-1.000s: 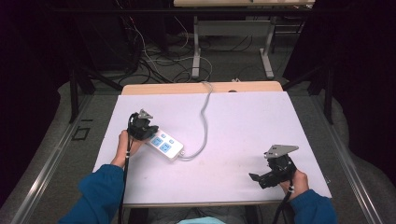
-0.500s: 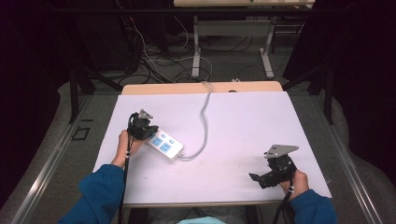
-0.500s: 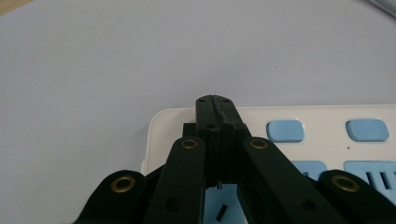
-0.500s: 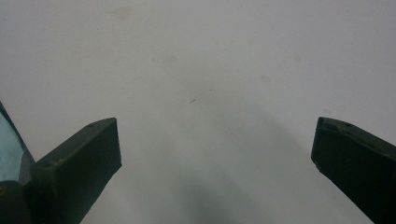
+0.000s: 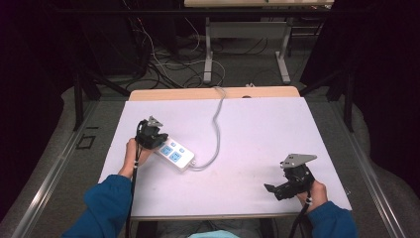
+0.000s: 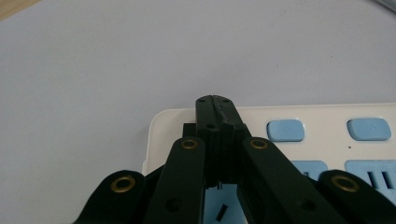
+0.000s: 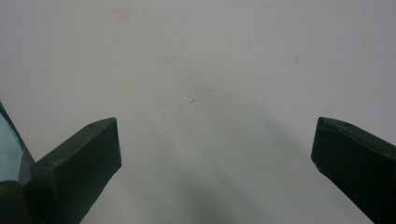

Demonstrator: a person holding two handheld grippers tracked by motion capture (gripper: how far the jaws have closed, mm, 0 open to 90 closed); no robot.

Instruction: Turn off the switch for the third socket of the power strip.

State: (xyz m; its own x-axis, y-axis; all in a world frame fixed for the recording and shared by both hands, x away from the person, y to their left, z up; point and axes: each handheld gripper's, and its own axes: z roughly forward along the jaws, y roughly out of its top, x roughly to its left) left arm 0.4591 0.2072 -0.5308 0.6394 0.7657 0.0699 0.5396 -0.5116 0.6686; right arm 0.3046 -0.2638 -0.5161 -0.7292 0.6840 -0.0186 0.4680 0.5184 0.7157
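White table in a dark room w/ cables on the floor behind. Nothing has shifted vs a sec ago: both hands parked. Left gripper has jaws pressed together, tips over the near end of the power strip, which lies left of centre, cord running back. Looks like it's pushing a switch. Right gripper jaws spread, idle over bare table.

sleeves: blue, long, both arms | left gripper: black jaws, brass-ringed pivot holes, small screws at tips | right gripper: black body, grey three-cornered plate at 12 o'clock | cables: black, trailing toward 6 o'clock
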